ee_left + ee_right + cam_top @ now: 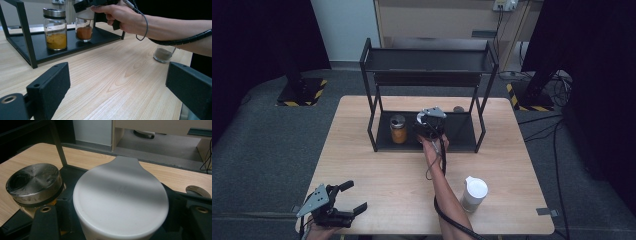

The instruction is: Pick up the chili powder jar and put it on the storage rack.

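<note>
the right tool (428, 131) is clamped on a white-capped glass jar (120, 200), w/ reddish-orange powder showing in the left gripper view (84, 32). the jar is at the bottom shelf of the black rack (371, 67), just beside a steel-lidded jar (398, 129) of yellow powder; can't tell if its base is fully down on the shelf.

handling, as a guess: glass body, so stiff, smooth and breakable if knocked on the rack posts. only part filled, so prob light to medium, weight sitting low. the plastic cap is wider than the glass and has a flip tab, so a hold on the cap alone could pop it; best grip is around the upper body or just under the cap rim, kept upright. glass may slip if squeezed lightly.

the left tool (344, 200) sits idle at the near left corner of the counter (377, 175), jaws wide apart, nothing between them.

count: 3 jars w/ powder — 2 on the rack shelf, 1 white-capped w/ grey-brown contents (473, 193) on the counter near right. 1 small round thing (458, 108) at the back of the shelf, too small to id. 1 rack, 2 tools.
</note>
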{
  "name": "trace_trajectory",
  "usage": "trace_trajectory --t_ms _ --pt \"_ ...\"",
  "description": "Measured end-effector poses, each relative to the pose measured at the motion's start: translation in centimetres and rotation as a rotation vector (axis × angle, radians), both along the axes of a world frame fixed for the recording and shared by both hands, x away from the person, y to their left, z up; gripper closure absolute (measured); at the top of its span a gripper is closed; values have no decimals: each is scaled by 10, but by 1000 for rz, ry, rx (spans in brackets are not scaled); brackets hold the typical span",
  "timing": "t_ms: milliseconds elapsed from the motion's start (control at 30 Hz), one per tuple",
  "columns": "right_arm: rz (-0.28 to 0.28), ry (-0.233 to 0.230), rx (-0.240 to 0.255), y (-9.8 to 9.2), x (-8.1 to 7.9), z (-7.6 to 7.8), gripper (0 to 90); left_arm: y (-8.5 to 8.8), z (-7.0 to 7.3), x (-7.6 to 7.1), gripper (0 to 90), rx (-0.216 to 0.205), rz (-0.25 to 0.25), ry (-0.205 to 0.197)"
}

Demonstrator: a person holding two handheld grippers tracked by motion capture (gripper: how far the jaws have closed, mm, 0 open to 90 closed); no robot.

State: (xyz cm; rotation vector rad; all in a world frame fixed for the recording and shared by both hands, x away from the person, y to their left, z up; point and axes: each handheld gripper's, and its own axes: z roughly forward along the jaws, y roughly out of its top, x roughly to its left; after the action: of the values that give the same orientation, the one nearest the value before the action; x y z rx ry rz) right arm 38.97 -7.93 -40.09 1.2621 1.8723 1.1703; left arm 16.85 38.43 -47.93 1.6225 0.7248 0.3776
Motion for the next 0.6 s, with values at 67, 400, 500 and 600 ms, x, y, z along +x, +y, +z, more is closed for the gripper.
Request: trace_trajectory --t_ms 67,400,500,600 --pt "0 1 6 0 0 -1 312 0 0 0 48 1 -1 1" --pt "-1 2 16 -4 2 -6 312 0 0 0 48 4 -2 -2" --pt "-2 3 19 -4 2 -6 311 0 0 0 48 4 -2 -2" --pt "-1 -4 19 -4 2 -7 310 0 0 0 48 4 -3 -2"
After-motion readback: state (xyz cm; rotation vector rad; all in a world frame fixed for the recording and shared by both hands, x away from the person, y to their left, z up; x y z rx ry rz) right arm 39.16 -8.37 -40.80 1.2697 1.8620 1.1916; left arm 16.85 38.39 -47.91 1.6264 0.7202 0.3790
